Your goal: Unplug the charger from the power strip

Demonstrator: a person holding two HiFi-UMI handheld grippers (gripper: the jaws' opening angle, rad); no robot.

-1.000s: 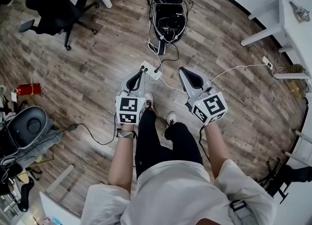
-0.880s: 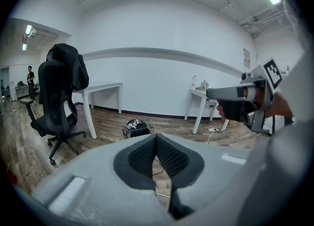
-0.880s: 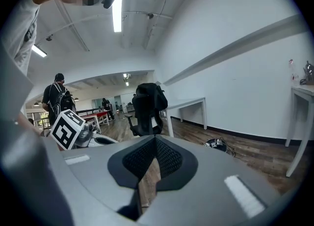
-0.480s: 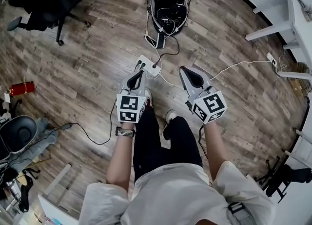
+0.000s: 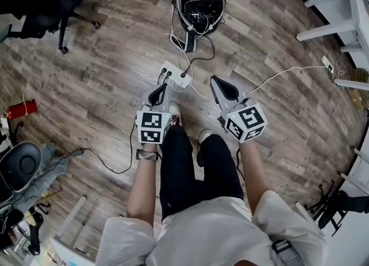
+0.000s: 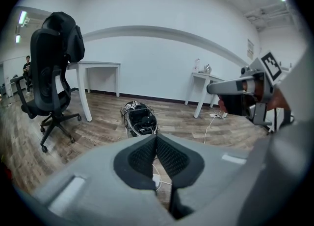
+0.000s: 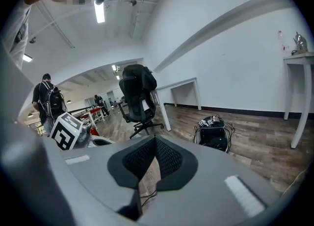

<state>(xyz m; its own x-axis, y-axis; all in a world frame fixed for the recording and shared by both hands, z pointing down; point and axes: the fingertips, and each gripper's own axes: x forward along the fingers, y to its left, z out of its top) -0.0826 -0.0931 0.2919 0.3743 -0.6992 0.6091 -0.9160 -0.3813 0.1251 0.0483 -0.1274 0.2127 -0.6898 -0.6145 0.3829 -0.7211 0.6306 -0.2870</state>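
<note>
Left gripper point(image 5: 164, 86), jaws together on nothing, hangs just short of the power strip point(image 5: 176, 78), which lies on the floor straight ahead of its tips, long axis slanting across them. Black plugs stand in the strip; the corded one is probably the charger point(image 5: 183, 75). Right gripper point(image 5: 214, 80), also closed and empty, sits farther off, to the strip's right.

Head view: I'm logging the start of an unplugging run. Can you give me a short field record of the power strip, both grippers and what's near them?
power strip: white, on the wood floor, dark plugs seated
left gripper: shut, empty, not touching the strip
right gripper: shut, empty, further from the strip
black case: open, full of cables, beyond the strip
charger: still plugged in; which plug, cannot tell
</note>
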